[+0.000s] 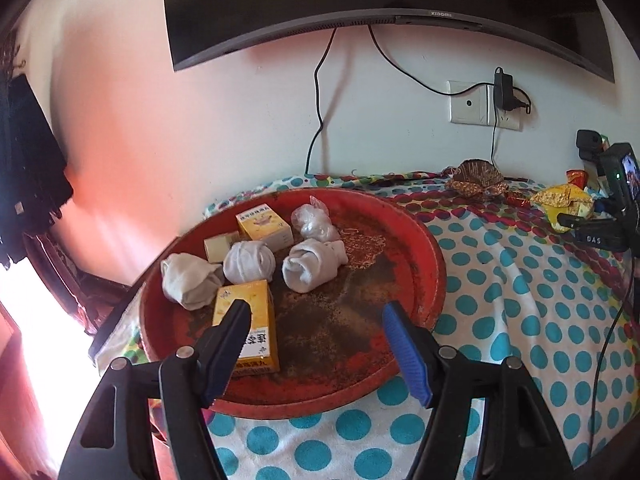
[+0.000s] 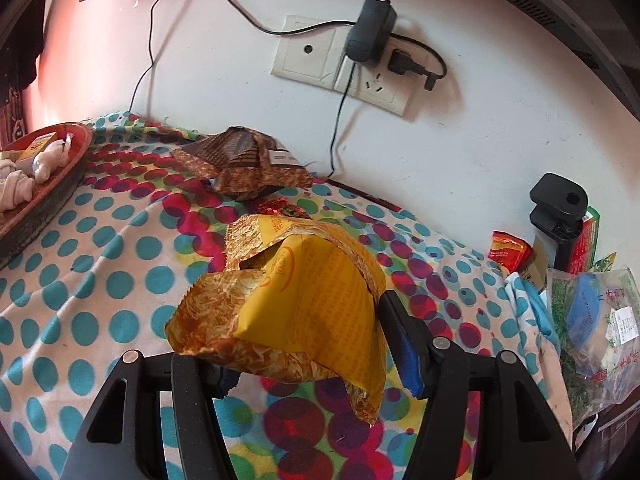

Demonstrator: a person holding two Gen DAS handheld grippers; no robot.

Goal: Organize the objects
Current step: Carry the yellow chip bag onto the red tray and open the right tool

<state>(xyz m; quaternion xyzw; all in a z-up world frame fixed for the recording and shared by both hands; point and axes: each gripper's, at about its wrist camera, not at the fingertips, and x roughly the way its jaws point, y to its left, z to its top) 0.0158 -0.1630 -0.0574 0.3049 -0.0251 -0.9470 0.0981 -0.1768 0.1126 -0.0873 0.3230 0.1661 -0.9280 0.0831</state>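
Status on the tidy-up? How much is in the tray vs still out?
Done: red tray already holds rolled socks and yellow boxes. In hand: right gripper is shut on a yellow packet; left gripper is open over the tray, holding nothing. Left: brown packet on the cloth, plus small snack packs at the far right.

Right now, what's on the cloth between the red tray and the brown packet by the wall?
Nothing: in the right wrist view the dotted cloth lies bare between the red tray and the brown packet.
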